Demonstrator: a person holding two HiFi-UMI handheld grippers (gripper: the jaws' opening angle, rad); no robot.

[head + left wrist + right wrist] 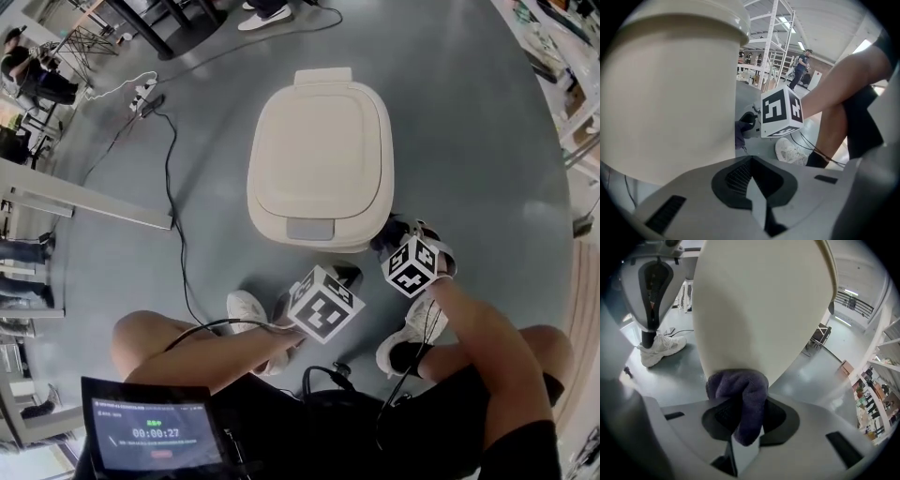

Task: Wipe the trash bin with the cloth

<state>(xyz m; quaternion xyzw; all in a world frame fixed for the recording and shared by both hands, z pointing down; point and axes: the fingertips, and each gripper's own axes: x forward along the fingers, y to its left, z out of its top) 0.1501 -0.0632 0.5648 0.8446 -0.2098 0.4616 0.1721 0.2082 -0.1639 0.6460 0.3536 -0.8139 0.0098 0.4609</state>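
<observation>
From the head view, the cream trash bin point(319, 155) sits lid-down in the middle of the grey floor point(469, 122), with a black cable point(172, 187) snaking past on its left. Both grippers are down low at the bin's near side: the left gripper point(336, 286) just in front of it and the right gripper point(398, 246) tucked against the near right corner, right by the person's white sneakers point(412, 328). There's a little screen point(155, 433) with a timer at the bottom left. In the left gripper view the fingers are pressed together with nothing between them, and the bin's wall fills the left side. You can also see a dark purple cloth point(739, 135) touching that wall, just beside the other gripper's marker cube point(780, 112). In the right gripper view the fingers are clamped on the cloth. It's bunched up into a wad and pushed straight against the lower part of the bin's side wall, with a bit hanging down between the fingers.
</observation>
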